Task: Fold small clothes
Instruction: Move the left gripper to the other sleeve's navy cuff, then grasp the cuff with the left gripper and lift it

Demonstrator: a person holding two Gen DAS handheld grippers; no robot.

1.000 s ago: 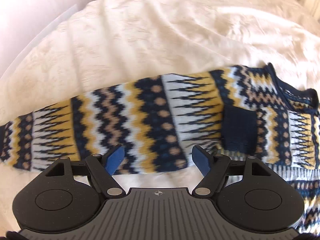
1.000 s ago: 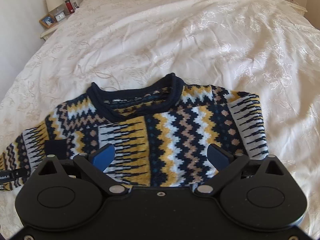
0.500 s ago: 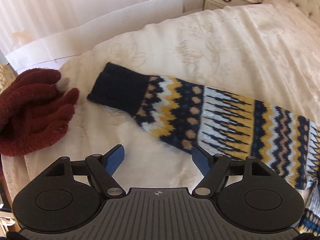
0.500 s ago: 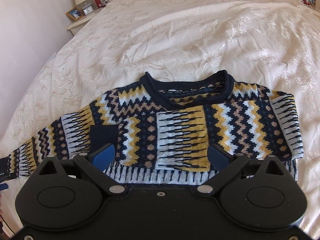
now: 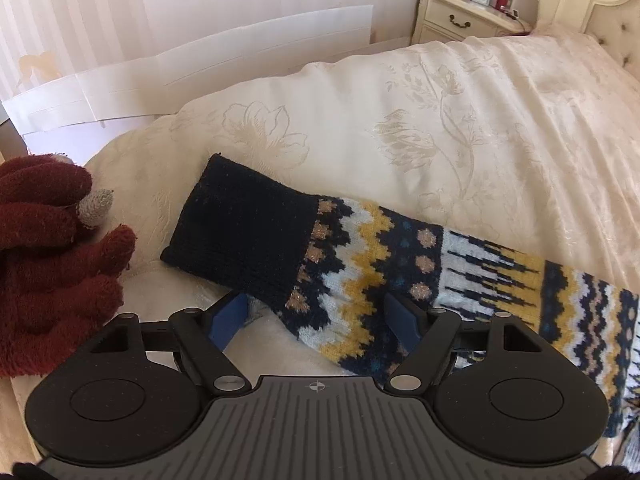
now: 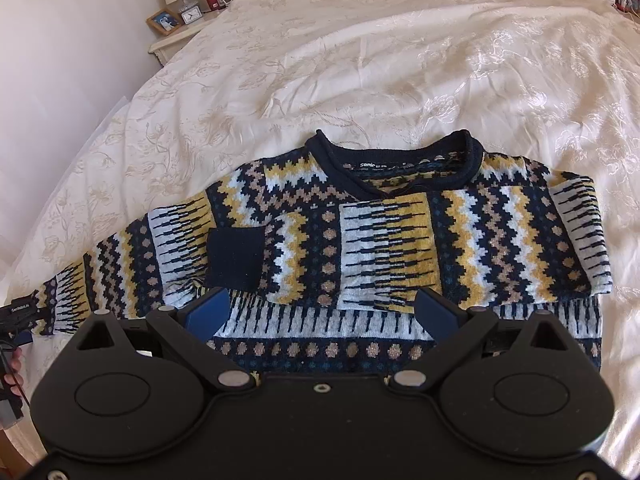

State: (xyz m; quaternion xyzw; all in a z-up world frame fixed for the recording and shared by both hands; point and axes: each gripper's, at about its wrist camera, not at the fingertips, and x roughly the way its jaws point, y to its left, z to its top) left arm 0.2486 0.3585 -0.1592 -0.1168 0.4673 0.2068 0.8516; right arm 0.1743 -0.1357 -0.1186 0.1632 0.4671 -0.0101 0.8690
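Left wrist view, L to R: dark red fuzzy gloves (image 5: 48, 264) lie well left of the left gripper (image 5: 318, 318), on the bed edge. Left gripper's jaws stand wide, nothing between the pads but cloth lying below. The sleeve (image 5: 360, 268) of the sweater runs from ahead-left of the jaws diagonally to the right; its navy cuff (image 5: 240, 236) sits just ahead of the left finger (image 5: 228, 318), and the patterned part passes between the jaws and under the right finger (image 5: 402, 316). Can't tell if the pads touch the knit. Cream bedspread (image 5: 460, 128) beyond; nightstand (image 5: 460, 20) far ahead-right.

Right wrist view: right gripper (image 6: 322, 314) also wide apart, holding nothing. Sweater (image 6: 360, 240) lies flat just ahead of and under the jaws, collar (image 6: 396, 156) away from them. One sleeve stretches out left past the left finger; the other is folded across the chest, its cuff just ahead of the left finger. Hem band sits between the fingers.
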